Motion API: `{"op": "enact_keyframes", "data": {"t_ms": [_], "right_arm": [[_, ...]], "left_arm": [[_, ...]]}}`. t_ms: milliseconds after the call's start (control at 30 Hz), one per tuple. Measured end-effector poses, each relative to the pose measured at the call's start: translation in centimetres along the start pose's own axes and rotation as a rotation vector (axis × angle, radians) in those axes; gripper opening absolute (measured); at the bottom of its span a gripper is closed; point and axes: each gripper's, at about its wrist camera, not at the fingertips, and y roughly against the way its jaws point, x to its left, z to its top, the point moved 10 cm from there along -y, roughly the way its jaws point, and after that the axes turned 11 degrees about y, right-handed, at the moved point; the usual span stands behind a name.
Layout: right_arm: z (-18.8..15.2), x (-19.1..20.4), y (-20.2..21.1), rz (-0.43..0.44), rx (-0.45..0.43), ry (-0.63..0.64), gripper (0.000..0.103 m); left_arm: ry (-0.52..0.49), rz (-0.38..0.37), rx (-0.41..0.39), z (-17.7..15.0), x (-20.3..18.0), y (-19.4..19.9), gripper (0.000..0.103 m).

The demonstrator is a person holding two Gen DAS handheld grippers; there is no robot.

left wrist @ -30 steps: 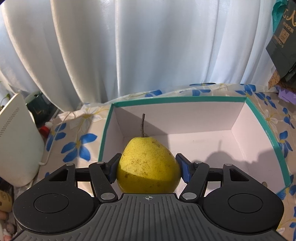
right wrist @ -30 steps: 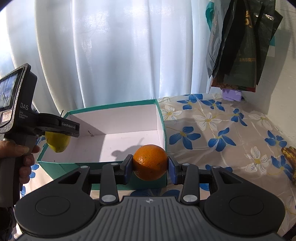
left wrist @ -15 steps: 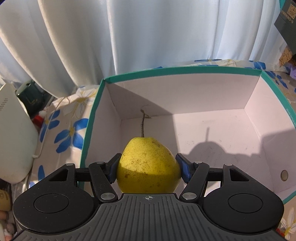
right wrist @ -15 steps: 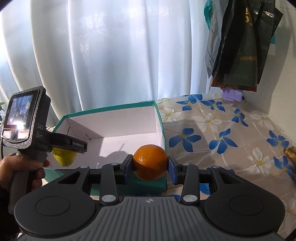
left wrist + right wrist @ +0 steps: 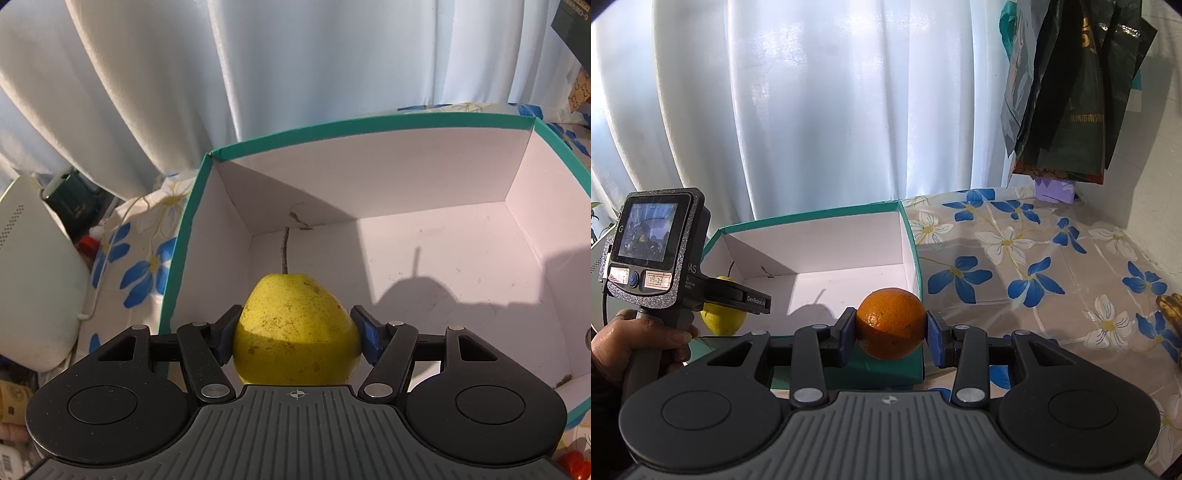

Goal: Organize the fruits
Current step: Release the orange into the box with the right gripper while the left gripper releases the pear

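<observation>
My left tool [image 5: 295, 334] grips a yellow pear [image 5: 295, 328], stem up, inside the near left corner of the teal-edged box [image 5: 369, 127]. My right tool [image 5: 891, 328] clamps an orange [image 5: 891, 322] just before the box's near right corner, above the flowered desk [image 5: 1034, 258].

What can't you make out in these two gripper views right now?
- Underside of the pear: left wrist view, hidden by the left gripper body.
- Near wall of the box: right wrist view, behind the orange and right gripper.
- Brown object: cut off by the right edge.
</observation>
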Motion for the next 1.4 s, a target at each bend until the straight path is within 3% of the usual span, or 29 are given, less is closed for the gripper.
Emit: {"op": "enact_keyframes", "data": {"t_ms": [67,233,267,400,567,833,1067,1400], "right_arm": [[0.0,-0.1,0.0,-0.003,0.0,-0.002,0.039],[0.0,0.0,0.0,-0.005,-0.003,-0.001,0.039],[0.0,0.0,0.1,-0.004,-0.005,0.0,0.039],[0.2,0.0,0.0,-0.005,-0.009,0.003,0.039],[0.6,-0.1,-0.2,-0.009,-0.018,0.014,0.039],[1.8,1.1,-2.2,0.013,-0.041,0.06,0.039],[1.8,2.1,-5.9,0.042,-0.003,0.078,0.039],[0.4,2.4,-9.1,0.056,0.069,0.094,0.039]], "left_arm": [[0.005,-0.01,-0.012,0.2,-0.1,0.3,0.063],[-0.005,-0.032,-0.038,0.8,-0.6,1.2,0.064],[-0.006,-0.044,-0.032,0.6,-0.6,1.3,0.067],[0.001,-0.094,-0.051,0.0,-0.6,2.9,0.096],[0.059,-0.126,-0.126,-1.0,1.2,7.4,0.101],[0.161,-0.101,-0.164,-3.3,5.7,10.7,0.102],[0.226,-0.067,-0.126,-5.2,7.9,9.8,0.102],[0.206,-0.061,-0.056,-8.1,7.4,8.5,0.102]]}}
